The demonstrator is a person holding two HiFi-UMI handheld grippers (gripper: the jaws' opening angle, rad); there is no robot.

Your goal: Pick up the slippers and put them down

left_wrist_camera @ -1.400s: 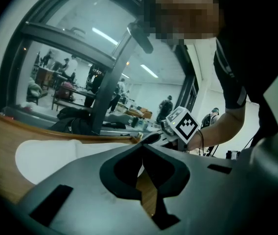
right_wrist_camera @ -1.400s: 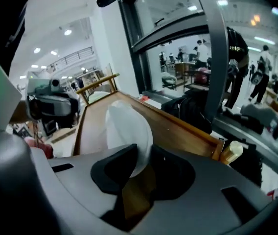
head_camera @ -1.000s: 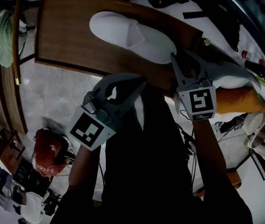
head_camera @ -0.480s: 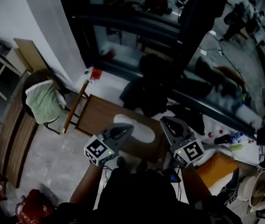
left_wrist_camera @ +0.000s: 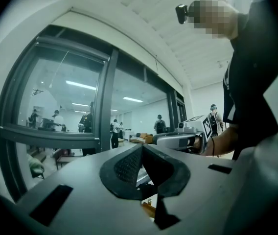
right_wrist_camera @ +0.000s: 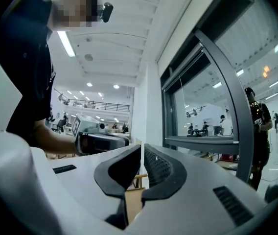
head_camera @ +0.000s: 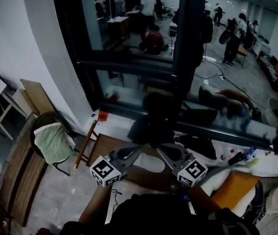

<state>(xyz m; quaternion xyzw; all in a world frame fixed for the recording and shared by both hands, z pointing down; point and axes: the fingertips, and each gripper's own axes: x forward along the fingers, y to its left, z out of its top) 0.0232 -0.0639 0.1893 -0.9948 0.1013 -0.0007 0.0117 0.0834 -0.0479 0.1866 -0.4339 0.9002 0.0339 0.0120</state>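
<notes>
Glazed wall [head_camera: 188, 43]: the dark-framed window fills the far side of the head view. People stand well beyond it and take no part.
Wooden table [head_camera: 110, 146]: it stands just before the window, low in the head view. It serves as the work surface for the task.
Chair [head_camera: 51, 146]: it stands left of the table with a green cloth draped over it, well apart from the work.
Slipper [head_camera: 148, 162]: a white slipper lies flat on the table, showing only in part between the two grippers in the head view. Nothing touches it, so it appears to be already set down.
Left gripper [left_wrist_camera: 142, 148]: it points level toward the window, above the table and clear of the slipper. Its jaws meet at the tips with nothing between them, the posture of an empty tool at rest.
Right gripper [right_wrist_camera: 142, 150]: it is held level beside the left one, the two angled toward each other. Its jaws have just been closing and now stand together on nothing. Judged from both empty tools, the put-down is finished or a pause separates two handlings.
</notes>
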